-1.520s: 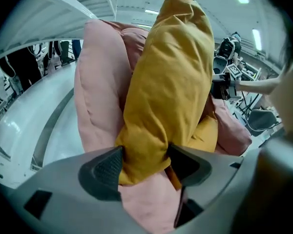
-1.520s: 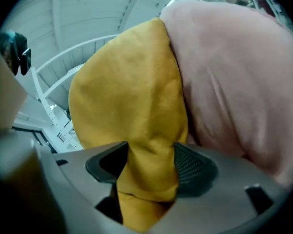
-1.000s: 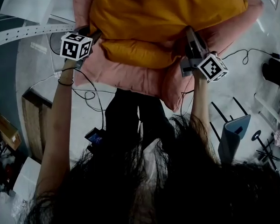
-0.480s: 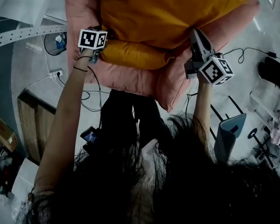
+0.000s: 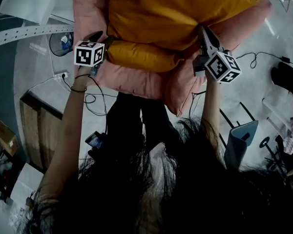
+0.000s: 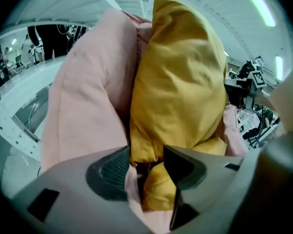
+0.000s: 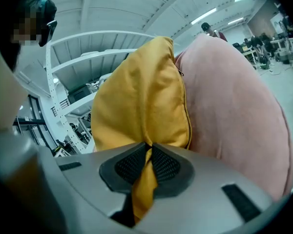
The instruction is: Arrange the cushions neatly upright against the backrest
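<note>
Over grey floor (image 5: 39, 77), right fingers (image 7: 132, 165) pinch yellow cushion (image 7: 136, 106) edge; left fingers (image 6: 112, 172), just opening, straddle it.

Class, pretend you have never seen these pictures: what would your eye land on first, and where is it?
A mustard-yellow cushion fills the top of the head view, lying against a larger pink cushion. At the right, the right gripper pinches a fold of the yellow one. At the left, the left gripper, whose jaws have just been opening, has both cushions' fabric loosely between them.
</note>
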`<state>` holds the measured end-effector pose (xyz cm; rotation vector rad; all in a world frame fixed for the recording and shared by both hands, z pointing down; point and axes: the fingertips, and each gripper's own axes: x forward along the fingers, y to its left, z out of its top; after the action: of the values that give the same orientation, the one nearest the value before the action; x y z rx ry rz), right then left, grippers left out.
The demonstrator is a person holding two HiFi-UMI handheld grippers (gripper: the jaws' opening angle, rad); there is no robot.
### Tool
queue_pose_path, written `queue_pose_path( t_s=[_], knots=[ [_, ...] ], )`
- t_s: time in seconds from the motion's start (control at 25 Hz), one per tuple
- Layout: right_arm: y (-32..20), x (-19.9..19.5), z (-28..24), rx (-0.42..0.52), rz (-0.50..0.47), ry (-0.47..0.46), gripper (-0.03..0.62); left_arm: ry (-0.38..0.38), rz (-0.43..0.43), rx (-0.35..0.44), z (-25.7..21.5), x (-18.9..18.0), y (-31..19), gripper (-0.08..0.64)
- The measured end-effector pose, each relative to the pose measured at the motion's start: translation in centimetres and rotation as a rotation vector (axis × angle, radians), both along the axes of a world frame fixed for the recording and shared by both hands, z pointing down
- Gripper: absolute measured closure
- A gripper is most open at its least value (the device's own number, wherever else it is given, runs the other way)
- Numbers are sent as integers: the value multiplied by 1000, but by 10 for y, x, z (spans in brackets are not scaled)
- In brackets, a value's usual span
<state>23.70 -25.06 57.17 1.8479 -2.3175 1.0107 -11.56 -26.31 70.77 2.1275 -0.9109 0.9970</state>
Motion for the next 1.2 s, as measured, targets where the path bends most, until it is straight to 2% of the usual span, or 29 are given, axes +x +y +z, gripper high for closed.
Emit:
queue_pose_path(
  t_s=[0.2,0.28,0.4,0.52,0.76,0.96,1.2],
  knots=[
    [9,12,0,-25,51,40,539,-13,60,47,-29,-5,25,350],
    [16,10,-4,-44,70,66,512,-8,68,73,-45,-9,35,351],
    [28,1,-17,-53,65,80,479,26,48,102,-69,-10,47,351],
    [44,-13,-34,-49,55,57,477,93,1,119,-96,-4,60,351],
    [81,-66,-67,-45,-4,44,479,215,-13,161,-155,13,87,351],
    [109,-115,-88,-39,-66,53,479,322,71,181,-200,35,120,351],
    [143,-179,-115,-24,-111,46,479,399,137,214,-239,31,157,351]
  ],
)
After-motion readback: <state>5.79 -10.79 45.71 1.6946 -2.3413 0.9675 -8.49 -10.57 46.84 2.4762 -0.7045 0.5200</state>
